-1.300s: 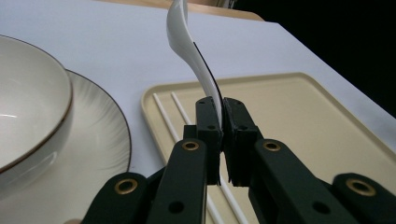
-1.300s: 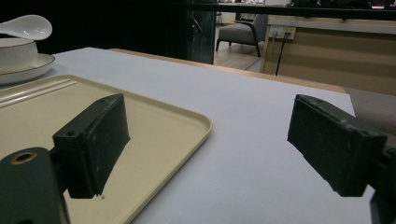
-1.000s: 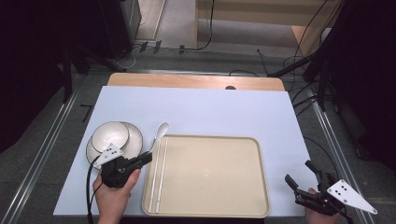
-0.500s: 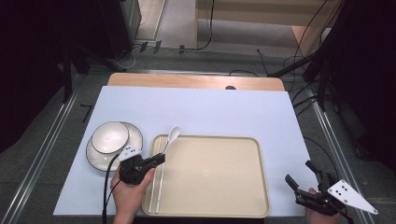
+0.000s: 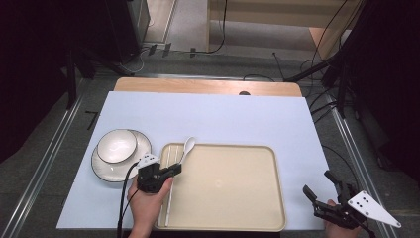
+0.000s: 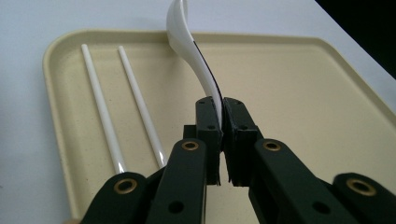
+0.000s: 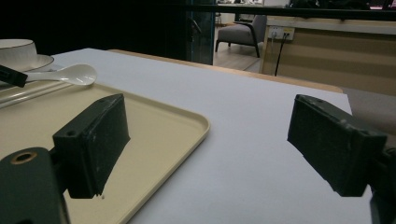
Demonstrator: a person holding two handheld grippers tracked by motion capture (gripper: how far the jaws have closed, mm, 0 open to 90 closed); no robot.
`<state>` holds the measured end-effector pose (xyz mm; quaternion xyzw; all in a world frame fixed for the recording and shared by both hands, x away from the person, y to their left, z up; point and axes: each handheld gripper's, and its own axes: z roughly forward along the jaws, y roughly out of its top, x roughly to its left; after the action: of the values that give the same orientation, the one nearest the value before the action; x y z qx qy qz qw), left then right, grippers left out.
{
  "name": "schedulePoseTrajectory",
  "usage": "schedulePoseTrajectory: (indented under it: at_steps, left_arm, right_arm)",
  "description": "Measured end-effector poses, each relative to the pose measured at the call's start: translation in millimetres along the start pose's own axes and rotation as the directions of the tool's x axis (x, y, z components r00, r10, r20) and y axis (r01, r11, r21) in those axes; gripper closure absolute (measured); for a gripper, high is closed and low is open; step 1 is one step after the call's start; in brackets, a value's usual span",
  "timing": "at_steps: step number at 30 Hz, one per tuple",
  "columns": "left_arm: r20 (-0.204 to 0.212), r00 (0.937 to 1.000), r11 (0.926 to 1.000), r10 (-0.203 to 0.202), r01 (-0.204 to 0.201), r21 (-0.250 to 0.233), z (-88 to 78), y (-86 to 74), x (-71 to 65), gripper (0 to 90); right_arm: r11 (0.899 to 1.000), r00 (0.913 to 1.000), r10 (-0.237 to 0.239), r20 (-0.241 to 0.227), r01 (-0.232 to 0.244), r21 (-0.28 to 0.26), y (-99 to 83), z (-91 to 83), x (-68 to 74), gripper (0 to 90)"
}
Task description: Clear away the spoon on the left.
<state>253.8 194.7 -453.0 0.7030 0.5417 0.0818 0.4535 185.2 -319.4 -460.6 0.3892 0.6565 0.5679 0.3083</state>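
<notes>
From above, a pale blue bench point(image 5: 223, 119) carries a cream tray point(image 5: 233, 198) near the person's edge, and just left of the tray a white bowl point(image 5: 117, 147) sits on a dark-rimmed plate point(image 5: 101, 168). The left tongs point(image 5: 173, 170), held in a hand point(image 5: 146, 203) rising from the bottom edge, are clenched on the handle of a white spoon point(image 5: 187, 148); its bowl end lies over the tray's far left rim. Two white chopsticks point(image 5: 170, 198) lie side by side along the tray's left edge, just beside the spoon. The right tongs point(image 5: 322, 186) wait released at the bench's near right corner, well apart from everything. In the left gripper view, the jaws pinch the spoon point(image 6: 191, 46) by the thin end of its handle, and the handle arcs up and away over the tray point(image 6: 289, 112), the chopsticks point(image 6: 119, 102) to its left. In the right gripper view, the jaws stand wide with nothing between them; the tray point(image 7: 154, 130) runs off to the left, and the spoon point(image 7: 70, 74) rests at its far rim in front of the bowl point(image 7: 16, 49). The step looks like setting the spoon into the tray: it should be lowered gently and kept parallel to the chopsticks without knocking them, since the smooth handle is gripped near its very tip and could pivot or slip.
</notes>
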Motion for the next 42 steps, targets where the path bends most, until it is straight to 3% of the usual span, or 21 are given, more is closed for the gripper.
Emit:
schedulePoseTrajectory:
  at_steps: [8,15,22,28,31,39,42]
  left_arm:
    - [-0.042,0.9990,0.9998,0.015,-0.014,0.017,-0.2,-2.8,-7.0,87.0]
    - [-0.054,0.9981,0.9993,0.028,-0.027,0.028,-0.2,-6.0,-10.7,85.5]
    - [-0.079,0.9965,0.9990,0.027,-0.024,0.036,1.6,-8.7,-11.2,78.5]
    - [-0.067,0.9966,0.9975,0.049,-0.045,0.055,4.0,-9.7,-15.4,68.8]
    - [-0.066,0.9963,0.9973,0.055,-0.052,0.051,3.7,-9.2,-16.0,63.8]
    - [-0.076,0.9953,0.9982,0.060,-0.060,0.000,-6.2,-6.4,-12.7,75.2]
    - [-0.056,0.9959,0.9975,0.071,-0.071,-0.005,-12.4,-4.6,-9.6,70.3]
  right_arm:
    - [1.000,1.0000,-0.001,-0.005,0.001,0.001,0.0,0.6,0.3,12.9]
    - [1.000,1.0000,-0.002,-0.003,0.002,0.000,0.0,0.5,0.4,12.9]
    - [1.000,1.0000,-0.003,-0.001,0.003,-0.001,0.1,0.4,0.3,12.9]
    - [1.000,1.0000,-0.001,0.000,0.001,-0.001,0.1,-0.2,0.2,12.9]
    - [1.000,1.0000,0.001,0.000,-0.001,-0.001,0.2,-0.4,0.2,12.9]
    - [1.000,1.0000,-0.001,0.001,0.001,-0.001,0.0,-0.4,0.0,12.9]
    - [1.000,1.0000,-0.002,0.000,0.002,-0.001,0.0,-0.1,0.0,12.9]
